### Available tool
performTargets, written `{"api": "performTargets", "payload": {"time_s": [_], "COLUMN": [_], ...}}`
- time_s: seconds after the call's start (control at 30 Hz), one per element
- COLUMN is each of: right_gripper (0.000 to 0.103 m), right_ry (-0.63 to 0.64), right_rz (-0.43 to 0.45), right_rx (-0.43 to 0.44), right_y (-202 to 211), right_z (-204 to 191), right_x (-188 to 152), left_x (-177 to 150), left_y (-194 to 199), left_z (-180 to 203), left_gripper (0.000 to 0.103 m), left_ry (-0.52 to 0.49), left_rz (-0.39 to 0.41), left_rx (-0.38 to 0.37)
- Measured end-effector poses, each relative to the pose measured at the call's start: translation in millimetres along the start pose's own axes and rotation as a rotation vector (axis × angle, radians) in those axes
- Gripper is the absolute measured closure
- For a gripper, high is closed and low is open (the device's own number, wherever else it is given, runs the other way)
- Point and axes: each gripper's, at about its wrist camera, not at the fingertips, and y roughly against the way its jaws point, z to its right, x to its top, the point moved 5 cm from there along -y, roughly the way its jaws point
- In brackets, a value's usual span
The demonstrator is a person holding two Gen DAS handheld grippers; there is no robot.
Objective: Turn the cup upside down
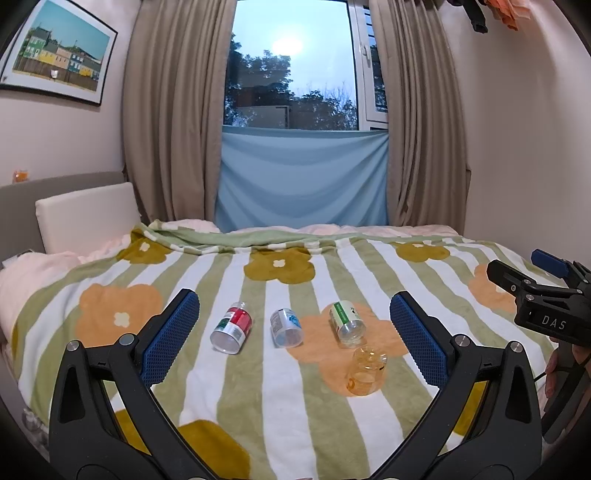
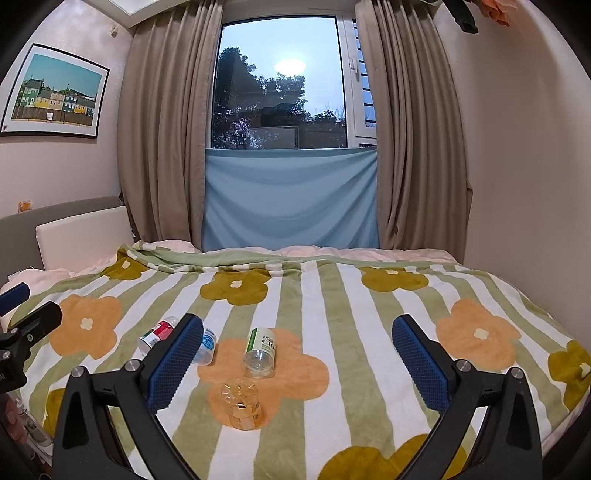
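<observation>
Both grippers, left and right, are held wide open and empty above the blanket, nothing yet grasped; an approach to a cup is called for next.

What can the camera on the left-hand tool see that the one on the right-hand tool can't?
Only the left view shows the blue-labelled cup whole, and the right gripper at its right edge.

Only the right view shows the left gripper at its left edge, and a bright panel on the ceiling; its own finger half hides the blue-labelled cup.

Both show the flowered blanket, the red-labelled cup and green-labelled cup lying on their sides, the amber cup standing, the window and the picture. Both jaws stand open.
</observation>
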Motion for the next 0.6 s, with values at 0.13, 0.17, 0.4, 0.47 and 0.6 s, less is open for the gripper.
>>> {"api": "performTargets", "payload": {"time_s": [0.13, 0.17, 0.4, 0.47, 0.6], "right_gripper": [0.001, 0.001, 0.001, 0.001, 0.001], "right_ry": [0.003, 0.004, 0.003, 0.002, 0.005], "right_rz": [0.0, 0.0, 0.001, 0.001, 0.005], "right_rx": [0.005, 0.005, 0.008, 0.01, 0.011], "right_y": [0.2, 0.4, 1.2, 1.3, 0.4], "right_z": [-2.5, -3.3, -5.3, -5.5, -5.7], "right_x": [-0.1, -0.1, 1.1, 1.3, 2.8], "left_x": [1.7, 2.7, 6.7, 7.0, 8.5], "left_y": [1.4, 2.3, 5.4, 5.7, 7.0], "left_z": [0.3, 1.7, 2.8, 3.3, 3.3], "left_gripper": [0.0, 0.0, 0.0, 0.0, 0.0], "left_ry": [0.002, 0.001, -0.004, -0.004, -0.012], "left_rz": [0.007, 0.007, 0.017, 0.02, 0.027], "left_rx": [-0.004, -0.004, 0.002, 0.004, 0.008]}}
